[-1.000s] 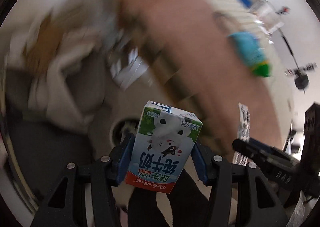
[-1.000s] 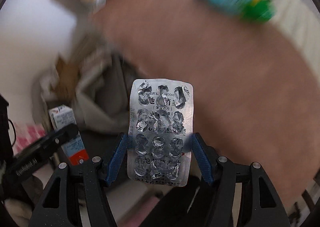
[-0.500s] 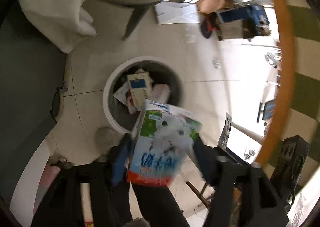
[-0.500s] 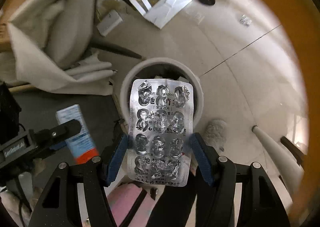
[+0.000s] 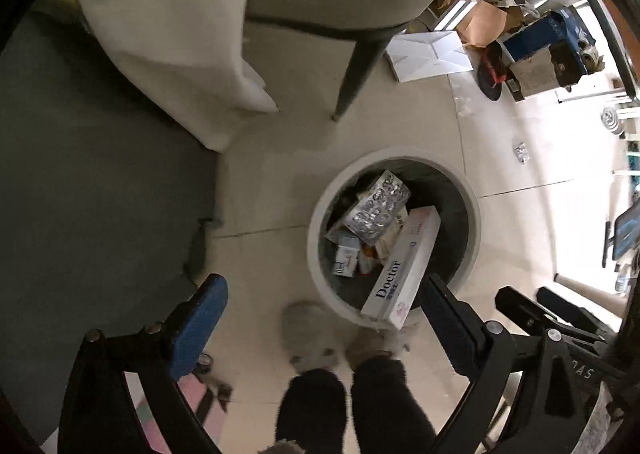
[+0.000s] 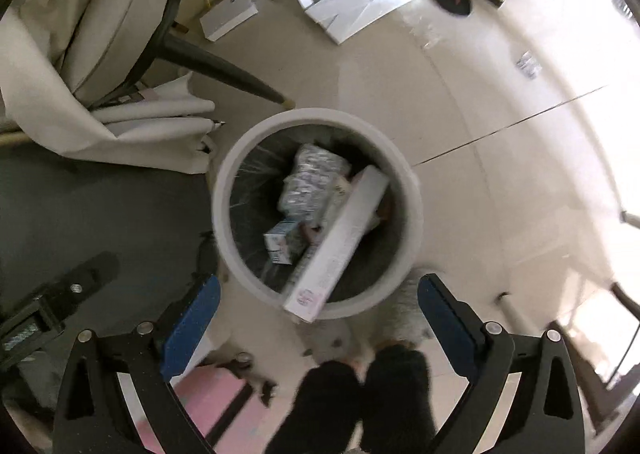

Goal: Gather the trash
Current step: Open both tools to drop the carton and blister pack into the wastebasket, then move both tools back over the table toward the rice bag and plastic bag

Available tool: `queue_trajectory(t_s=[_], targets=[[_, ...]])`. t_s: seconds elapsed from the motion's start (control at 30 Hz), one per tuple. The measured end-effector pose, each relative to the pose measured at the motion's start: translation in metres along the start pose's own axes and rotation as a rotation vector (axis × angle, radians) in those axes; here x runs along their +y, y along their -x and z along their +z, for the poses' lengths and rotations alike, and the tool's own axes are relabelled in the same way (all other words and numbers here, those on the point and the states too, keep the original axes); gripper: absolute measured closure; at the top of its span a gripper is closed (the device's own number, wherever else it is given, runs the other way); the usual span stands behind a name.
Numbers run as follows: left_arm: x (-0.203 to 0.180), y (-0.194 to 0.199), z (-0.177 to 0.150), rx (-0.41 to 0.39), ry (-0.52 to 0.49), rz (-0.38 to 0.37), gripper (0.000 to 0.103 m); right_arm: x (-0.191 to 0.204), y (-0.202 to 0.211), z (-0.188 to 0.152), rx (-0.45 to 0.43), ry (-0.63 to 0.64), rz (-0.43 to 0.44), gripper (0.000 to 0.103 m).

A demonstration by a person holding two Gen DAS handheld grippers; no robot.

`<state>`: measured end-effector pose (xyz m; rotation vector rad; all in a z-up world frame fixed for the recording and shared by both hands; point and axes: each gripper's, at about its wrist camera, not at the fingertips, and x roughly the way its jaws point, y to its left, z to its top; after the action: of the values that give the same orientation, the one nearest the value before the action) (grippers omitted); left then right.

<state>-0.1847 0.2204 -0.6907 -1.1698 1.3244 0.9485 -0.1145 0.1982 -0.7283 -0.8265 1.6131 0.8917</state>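
1. The left gripper (image 5: pixel 324 318) has just been opening; its jaws are spread wide and hold nothing.
2. The right gripper (image 6: pixel 320 314) has just been opening too, with nothing between its jaws.
3. The pill sheet (image 5: pixel 377 208) and milk box (image 6: pixel 284 240) lie in the bin (image 5: pixel 474 214) beside a long box (image 5: pixel 402 268).

bin (image 6: pixel 412 214) contents blurred, carton (image 6: pixel 282 240) print perhaps unreadable

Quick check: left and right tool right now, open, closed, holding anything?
Left tool: open, empty; jaws have just been opening, nothing between them.
Right tool: open, empty; jaws have just been opening, nothing between them.
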Motion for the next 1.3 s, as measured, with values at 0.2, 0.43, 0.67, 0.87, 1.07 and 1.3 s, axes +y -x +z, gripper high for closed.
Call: queue_trajectory(t_s=[0.2,0.43,0.67,0.87,1.07,1.3], targets=[[-0.008,0.041,-0.016,-0.056,-0.046,0.071,0.005,0.001,0.036,-0.015,-0.051,0.009,-0.112,0.003],[-0.017,0.09,-0.04,-0.088,-0.067,0.092,0.005,0.007,0.096,-0.042,-0.09,0.02,-0.145,0.003],[-0.021,0.148,-0.071,-0.102,-0.082,0.084,0.005,0.017,0.17,-0.073,-0.136,0.025,-0.137,0.003],[-0.025,0.209,-0.1,-0.123,-0.107,0.073,0.005,0.031,0.238,-0.103,-0.167,0.037,-0.123,0.003],[-0.03,0.268,-0.127,-0.151,-0.145,0.062,0.005,0.043,0.307,-0.134,-0.2,0.037,-0.101,0.003],[-0.029,0.332,-0.145,-0.211,-0.158,0.062,0.005,0.054,0.376,-0.165,-0.25,0.022,-0.048,0.003]])
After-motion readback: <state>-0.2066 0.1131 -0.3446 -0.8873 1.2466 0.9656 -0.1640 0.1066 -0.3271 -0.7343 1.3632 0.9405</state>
